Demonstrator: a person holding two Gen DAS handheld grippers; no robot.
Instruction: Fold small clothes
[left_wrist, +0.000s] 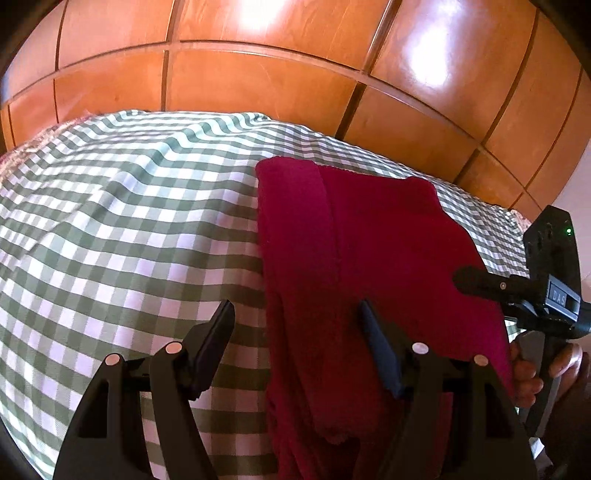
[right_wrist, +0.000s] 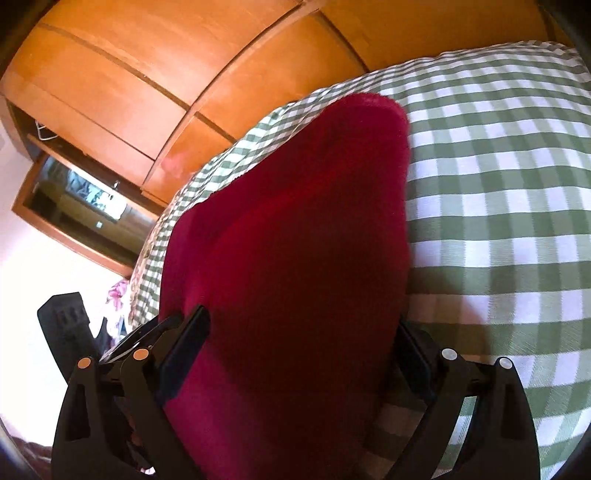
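We see the red garment (left_wrist: 369, 236) lying partly folded on the bed's checked cover (left_wrist: 129, 221). It looks soft and limp, so grip its edges. Left tongs (left_wrist: 295, 325) stand apart, straddling its edge; right tongs (right_wrist: 299, 332) seem apart around the cloth.

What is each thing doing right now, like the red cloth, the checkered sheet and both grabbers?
Red cloth: folded lengthwise, lying on the sheet.
Checkered sheet: spread out, slightly wrinkled.
Left gripper: fingers open, straddling the cloth's left edge.
Right gripper: fingers open, cloth between them.
Wooden wardrobe: doors closed.
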